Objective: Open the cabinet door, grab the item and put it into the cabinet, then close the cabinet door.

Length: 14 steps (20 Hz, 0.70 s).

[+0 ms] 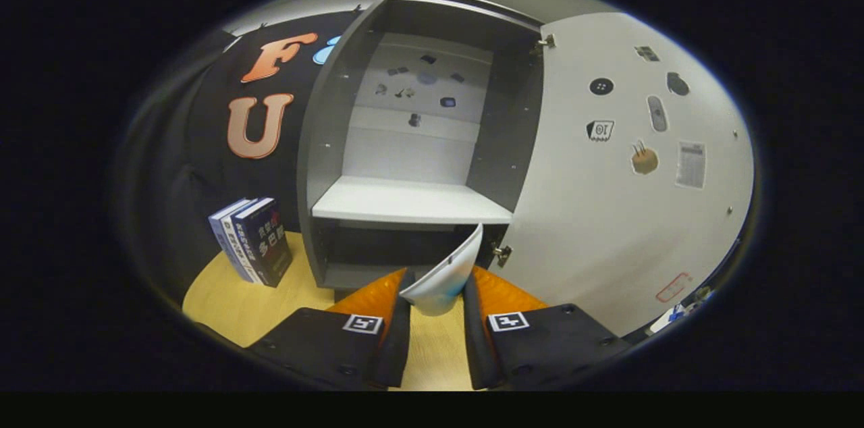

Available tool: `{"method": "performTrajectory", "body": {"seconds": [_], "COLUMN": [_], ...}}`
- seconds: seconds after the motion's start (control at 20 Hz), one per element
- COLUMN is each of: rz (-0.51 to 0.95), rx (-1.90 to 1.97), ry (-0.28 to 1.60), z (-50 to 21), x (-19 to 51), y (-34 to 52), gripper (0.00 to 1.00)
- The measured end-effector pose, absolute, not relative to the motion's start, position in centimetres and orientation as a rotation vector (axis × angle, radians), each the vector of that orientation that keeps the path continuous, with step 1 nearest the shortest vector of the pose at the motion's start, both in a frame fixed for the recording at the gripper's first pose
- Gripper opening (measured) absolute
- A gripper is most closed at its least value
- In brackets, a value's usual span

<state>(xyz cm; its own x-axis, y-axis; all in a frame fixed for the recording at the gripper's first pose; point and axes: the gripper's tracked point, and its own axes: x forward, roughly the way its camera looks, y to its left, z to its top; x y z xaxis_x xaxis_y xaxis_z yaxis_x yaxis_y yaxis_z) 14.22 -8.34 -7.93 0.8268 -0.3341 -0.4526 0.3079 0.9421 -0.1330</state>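
Observation:
A grey cabinet (324,144) stands ahead of me on the wooden table with its door (607,212) swung wide open to the right. Inside, a white shelf (412,202) lies bare at mid height, with a dark lower compartment beneath it. My gripper (437,293) is shut on a white plate-like item (449,273) that stands on edge between the fingers, tilted toward the right. The item's upper rim reaches up in front of the lower compartment, just below the shelf's front edge.
Several dark blue books (253,239) lean together on the wooden table (223,300) left of the cabinet. Stickers dot the open door's inner face and the cabinet's back panel. Two door hinges (501,254) show on the cabinet's right side.

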Motion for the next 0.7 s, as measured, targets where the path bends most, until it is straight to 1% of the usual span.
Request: {"method": "performTrajectory", "body": {"seconds": [0.15, 0.3, 0.5, 0.7], "rz": [-0.367, -0.365, -0.345, -0.303], "rx": [-0.061, -0.06, -0.063, -0.036], "ry": [0.445, 0.464, 0.498, 0.57], "z": [-4.9, -4.4, -5.6, -8.9], "x": [19.4, 25.2, 32.7, 38.0], "y": [-9.4, -10.7, -12.2, -12.5], "gripper": [0.43, 0.43, 0.43, 0.43]}}
